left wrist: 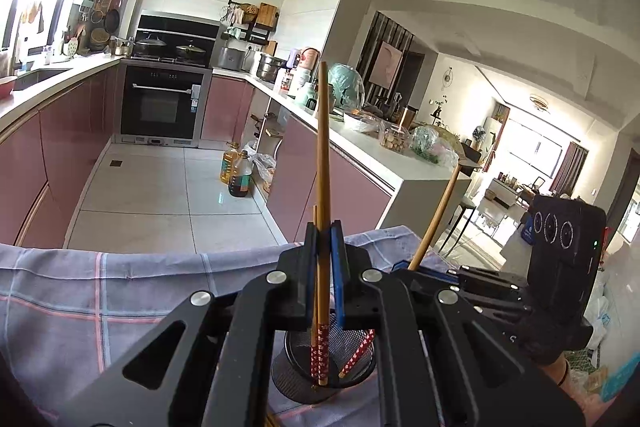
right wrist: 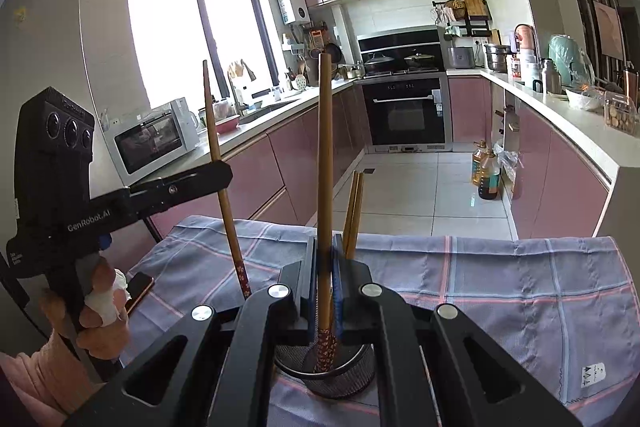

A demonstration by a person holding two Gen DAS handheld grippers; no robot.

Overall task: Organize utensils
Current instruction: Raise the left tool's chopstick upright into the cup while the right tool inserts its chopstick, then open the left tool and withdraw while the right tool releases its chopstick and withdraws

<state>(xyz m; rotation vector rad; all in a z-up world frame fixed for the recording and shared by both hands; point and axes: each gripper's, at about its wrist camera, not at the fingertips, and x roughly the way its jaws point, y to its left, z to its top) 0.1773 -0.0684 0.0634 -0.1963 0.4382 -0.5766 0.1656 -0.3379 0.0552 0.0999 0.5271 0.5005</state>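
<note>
**Chopsticks pinched over mesh holder**

Left gripper (left wrist: 324,239): jaws pressed together on a bamboo chopstick (left wrist: 322,147), held near upright. Its red-patterned end hangs down into the mesh holder (left wrist: 296,379); the plain end stands well above the jaws. A second, shorter stick end shows just beside it at the jaws; whether it is also pinched cannot be told.

Right gripper (right wrist: 325,255): jaws pressed together on another chopstick (right wrist: 324,163), also near upright, patterned end down inside the holder (right wrist: 340,383). Two loose chopsticks (right wrist: 354,215) rise just right of the jaws, leaning a little right; their lower ends are hidden behind the gripper.

Holder: black mesh cup on a checked cloth (right wrist: 500,279). In the left view it contains the held stick's end and one more red-patterned end leaning right. Its near rim is cut off by the gripper frames in both views.

Cross views: in the right view, the left gripper shows at the left, gripped by a hand (right wrist: 100,307) with white wrapping on its fingers; its chopstick tilts. A phone (right wrist: 138,289) lies on the cloth's left edge, partly hidden by the hand.
</note>
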